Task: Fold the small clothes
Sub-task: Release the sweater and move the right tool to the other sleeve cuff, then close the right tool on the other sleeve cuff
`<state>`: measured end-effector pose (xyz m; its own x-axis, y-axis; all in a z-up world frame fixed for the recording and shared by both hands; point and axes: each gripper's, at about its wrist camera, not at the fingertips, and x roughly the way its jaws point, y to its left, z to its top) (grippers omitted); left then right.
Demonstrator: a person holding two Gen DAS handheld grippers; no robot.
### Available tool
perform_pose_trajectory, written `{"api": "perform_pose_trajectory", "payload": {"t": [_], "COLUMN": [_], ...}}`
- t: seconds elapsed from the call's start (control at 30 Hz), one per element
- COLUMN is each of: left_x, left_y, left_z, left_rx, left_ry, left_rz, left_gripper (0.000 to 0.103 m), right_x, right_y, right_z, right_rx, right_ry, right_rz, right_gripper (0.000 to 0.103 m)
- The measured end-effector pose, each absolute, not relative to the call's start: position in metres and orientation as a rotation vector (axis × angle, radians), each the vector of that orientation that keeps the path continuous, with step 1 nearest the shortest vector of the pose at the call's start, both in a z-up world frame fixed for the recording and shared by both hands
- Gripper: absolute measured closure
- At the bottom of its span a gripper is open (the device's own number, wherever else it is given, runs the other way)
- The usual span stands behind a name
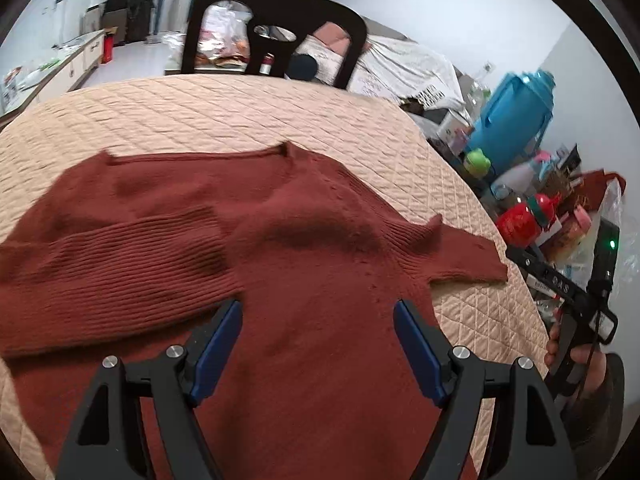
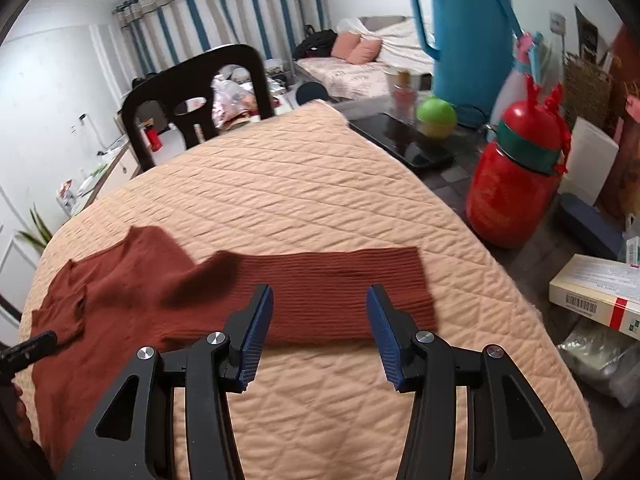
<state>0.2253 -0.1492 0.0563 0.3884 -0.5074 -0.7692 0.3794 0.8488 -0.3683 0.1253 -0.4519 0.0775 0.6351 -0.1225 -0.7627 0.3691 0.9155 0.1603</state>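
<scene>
A rust-red knitted sweater (image 1: 304, 248) lies flat on a beige quilted cover (image 1: 224, 112) spread over the table. In the left wrist view, one ribbed sleeve (image 1: 120, 276) is folded across the body of the garment, while the other sleeve (image 2: 340, 292) extends sideways toward the cluttered edge of the table.

The left gripper (image 1: 318, 312) hangs above the lower body of the sweater. Its jaws are spread wide and grasp nothing; the blue pads (image 1: 216, 348) show red knit between them.

The right gripper (image 2: 320, 296) hangs above the extended sleeve, near its cuff end. Its jaws are likewise spread apart and empty. Whether either gripper touches the fabric cannot be determined.

Beside the cover stand a blue thermos jug (image 2: 464, 40), a red bottle (image 2: 516, 176) with a green band, and a small green-capped container (image 2: 436, 116). A dark chair (image 1: 276, 28) stands at the far edge of the table.
</scene>
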Motion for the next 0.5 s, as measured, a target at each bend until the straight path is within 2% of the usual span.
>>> {"api": "perform_pose_trajectory", "payload": {"t": [0.5], "left_x": [0.241], "left_y": [-0.199], "left_z": [0.031], "left_rx": [-0.073], "left_ry": [1.076], "left_rz": [-0.606], "left_gripper": [0.023], "right_x": [0.123], "right_y": [-0.509], "right_z": [0.046], "right_rx": [0.501], "right_ry": [0.886], "right_rz": [-0.298], "right_gripper": [0.053]}}
